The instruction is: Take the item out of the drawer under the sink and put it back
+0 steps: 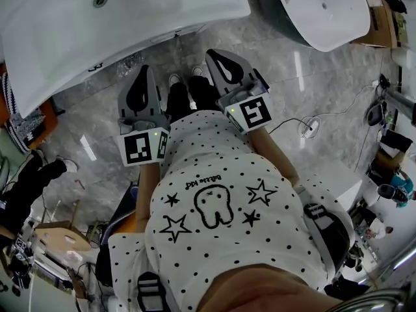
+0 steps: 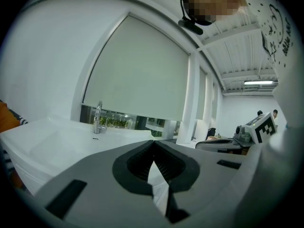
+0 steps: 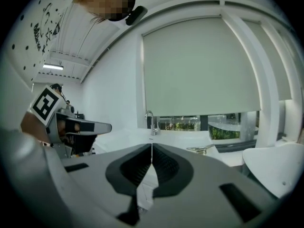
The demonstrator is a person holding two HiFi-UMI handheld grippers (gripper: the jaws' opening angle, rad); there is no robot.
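A white sink stands in front of me, its faucet showing in the left gripper view and again as a faucet in the right gripper view. No drawer below it and no item shows in any view. My left gripper is held just short of the sink's front edge, its jaws shut and empty. The right gripper hangs beside it, a little further right, also shut with nothing between its jaws. In the gripper views the left gripper and the right gripper both point over the sink top.
A second white basin stands at the upper right, with a cardboard box past it. A cable lies on the grey marble floor at the right. Clutter lines both sides. My shoes are close to the sink.
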